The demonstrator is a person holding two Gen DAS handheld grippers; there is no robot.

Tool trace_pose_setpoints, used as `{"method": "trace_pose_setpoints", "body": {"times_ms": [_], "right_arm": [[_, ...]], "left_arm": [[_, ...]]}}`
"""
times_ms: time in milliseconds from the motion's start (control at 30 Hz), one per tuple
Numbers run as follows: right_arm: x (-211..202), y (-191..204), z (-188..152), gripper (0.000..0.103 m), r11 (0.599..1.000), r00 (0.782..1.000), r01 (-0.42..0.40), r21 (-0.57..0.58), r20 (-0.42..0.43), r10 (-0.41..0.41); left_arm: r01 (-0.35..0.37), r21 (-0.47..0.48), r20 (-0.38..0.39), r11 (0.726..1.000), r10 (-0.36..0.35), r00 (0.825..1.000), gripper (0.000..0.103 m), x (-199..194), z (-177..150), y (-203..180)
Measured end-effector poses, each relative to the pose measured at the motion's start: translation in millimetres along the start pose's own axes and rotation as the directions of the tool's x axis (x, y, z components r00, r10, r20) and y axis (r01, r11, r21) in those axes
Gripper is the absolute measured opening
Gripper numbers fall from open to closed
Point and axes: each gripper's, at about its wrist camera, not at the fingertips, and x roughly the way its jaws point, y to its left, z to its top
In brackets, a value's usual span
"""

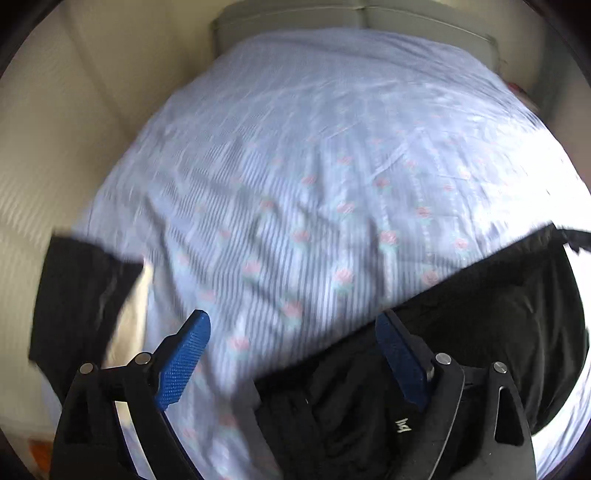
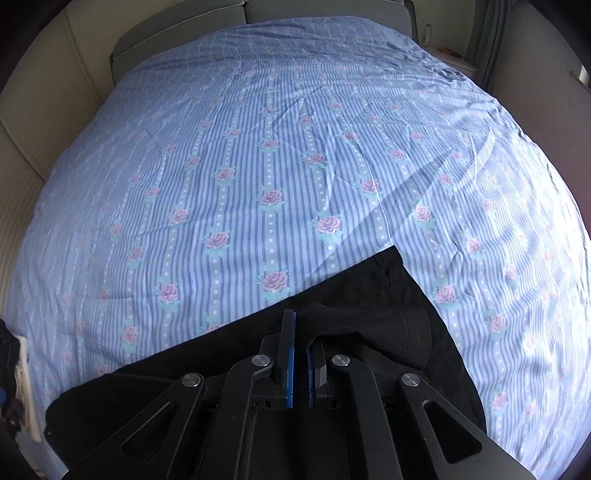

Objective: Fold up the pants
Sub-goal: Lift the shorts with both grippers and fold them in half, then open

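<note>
The black pants [image 1: 480, 314] lie on the blue striped, rose-patterned bedsheet [image 1: 295, 166] near the front edge of the bed. In the left wrist view my left gripper [image 1: 293, 328] is open and empty, its blue pads [image 1: 184, 354] spread wide, with its right finger over the pants' bunched waist. The view is motion-blurred. In the right wrist view the pants [image 2: 369, 295] spread across the lower part, and my right gripper [image 2: 300, 332] is shut on a raised fold of the black fabric.
The bedsheet [image 2: 277, 147] covers the whole bed. A grey headboard [image 2: 184, 22] stands at the far end. Cream walls run along the left. A bottle [image 2: 427, 33] stands on a stand at the far right. A dark cloth [image 1: 81, 295] hangs at the left edge.
</note>
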Motion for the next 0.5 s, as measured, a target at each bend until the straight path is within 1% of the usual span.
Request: {"method": "trace_pose_setpoints", "body": {"times_ms": [33, 67, 100, 133, 167, 200, 233, 267, 300, 333, 433, 467, 500], "right_arm": [[0, 1, -1, 0.005, 1.000, 1.000, 0.003, -0.007, 0.001, -0.003], [0, 2, -1, 0.005, 1.000, 1.000, 0.007, -0.015, 0.002, -0.007], [0, 2, -1, 0.005, 1.000, 1.000, 0.010, -0.019, 0.003, -0.010], [0, 2, -1, 0.005, 1.000, 1.000, 0.011, -0.019, 0.003, -0.011], [0, 1, -1, 0.005, 1.000, 1.000, 0.013, -0.019, 0.001, -0.013], [1, 2, -1, 0.005, 1.000, 1.000, 0.016, -0.021, -0.001, -0.016], [1, 2, -1, 0.005, 0.999, 1.000, 0.020, -0.028, 0.000, -0.020], [0, 4, -1, 0.005, 0.999, 1.000, 0.027, -0.040, 0.002, -0.027], [1, 6, 0, 0.005, 0.998, 0.999, 0.035, -0.056, 0.006, -0.035], [2, 9, 3, 0.005, 0.996, 0.999, 0.040, -0.077, 0.012, -0.039], [7, 16, 14, 0.005, 0.993, 0.999, 0.041, -0.108, 0.024, -0.038], [12, 18, 19, 0.005, 0.993, 0.999, 0.042, -0.114, 0.017, -0.040], [19, 19, 22, 0.005, 0.992, 0.999, 0.045, -0.120, -0.001, -0.045]], "left_arm": [[0.057, 0.065, -0.011, 0.996, -0.057, 0.998, 0.093, 5, 3, -3], [0.106, 0.103, -0.039, 0.989, -0.103, 0.994, 0.093, 13, 7, -3], [0.171, 0.136, -0.092, 0.976, -0.159, 0.983, 0.092, 28, 6, -4], [0.204, 0.141, -0.143, 0.969, -0.184, 0.972, 0.092, 43, 4, -4], [0.225, 0.137, -0.190, 0.965, -0.198, 0.962, 0.089, 56, 0, -6], [0.248, 0.120, -0.249, 0.961, -0.213, 0.945, 0.078, 72, -4, -8], [0.266, 0.097, -0.293, 0.959, -0.228, 0.928, 0.070, 84, -9, -8], [0.280, 0.083, -0.318, 0.956, -0.241, 0.917, 0.052, 93, -15, -11], [0.298, 0.068, -0.325, 0.952, -0.261, 0.909, 0.033, 97, -20, -13], [0.311, 0.049, -0.325, 0.949, -0.279, 0.904, 0.029, 100, -24, -14], [0.267, 0.054, -0.285, 0.962, -0.242, 0.928, 0.028, 99, -27, -21], [0.259, 0.054, -0.285, 0.964, -0.234, 0.929, 0.028, 100, -28, -22], [0.251, 0.052, -0.292, 0.967, -0.226, 0.929, 0.031, 102, -28, -24]]}}
